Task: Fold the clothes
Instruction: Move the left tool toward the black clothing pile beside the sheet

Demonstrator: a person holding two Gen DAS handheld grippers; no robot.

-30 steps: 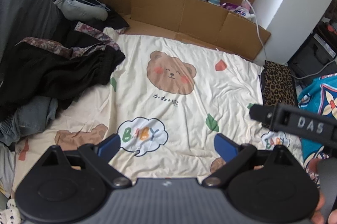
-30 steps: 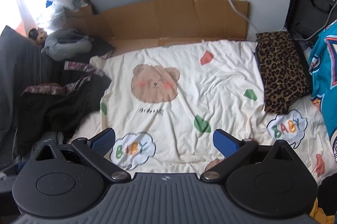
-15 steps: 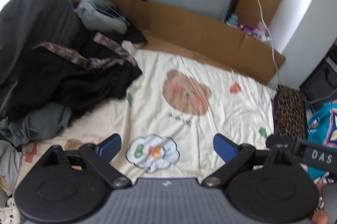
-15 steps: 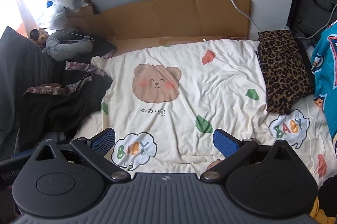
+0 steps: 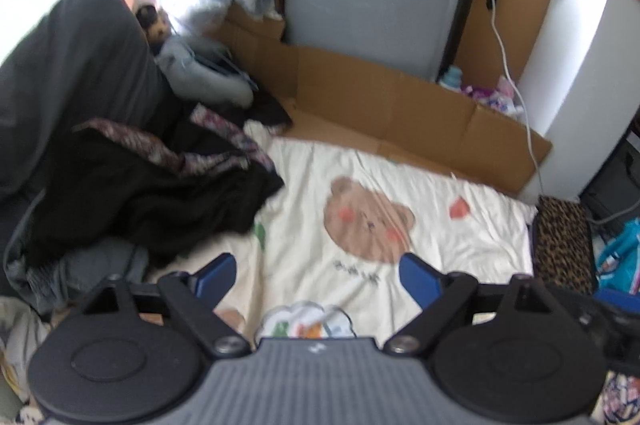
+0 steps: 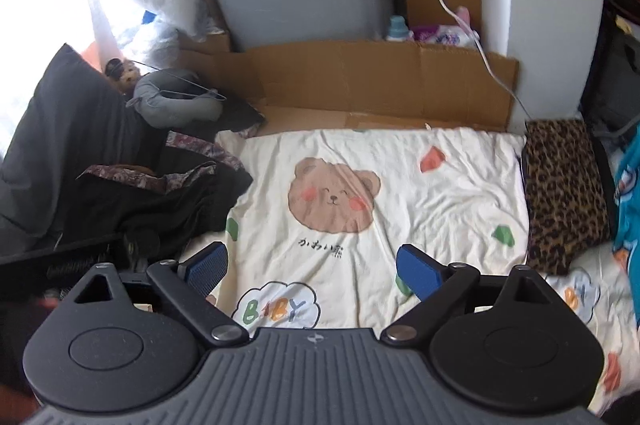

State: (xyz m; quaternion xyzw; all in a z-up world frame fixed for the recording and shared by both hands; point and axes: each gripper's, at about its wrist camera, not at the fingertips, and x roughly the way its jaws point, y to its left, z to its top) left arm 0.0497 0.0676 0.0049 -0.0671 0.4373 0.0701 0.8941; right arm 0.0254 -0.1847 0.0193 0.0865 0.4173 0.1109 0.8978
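**A:** Where were the clothes when you froze there?

**B:** Heaped to the left of the cream bedsheet printed with a brown bear (image 6: 332, 201). The crumpled black garment with a patterned purple trim (image 6: 160, 201) lay on top, its edge spilling onto the sheet's left border, with a grey-blue denim piece (image 5: 80, 265) tucked under its near side. At the sheet's right edge sat a leopard-print fabric piece (image 6: 564, 193), lying flat and squared off.

**A:** And your claws?

**B:** Both released. My left claw (image 5: 316, 275) and my right claw (image 6: 314, 267) hung above the near part of the bear sheet, jaws spread wide, nothing between them.

**A:** What worried you?

**B:** Mostly the heap. The black garment was bunched so I couldn't see a collar, hem or sleeve. I judged that a pinch into it could catch two layers, or drag the denim along with it. The wire hanger (image 6: 188, 91) resting on the grey neck pillow (image 6: 176, 105), beyond the heap, could snag the cloth too. The left view was blurred, so aiming from it was risky. Pinching low might also have grabbed the bear sheet itself.
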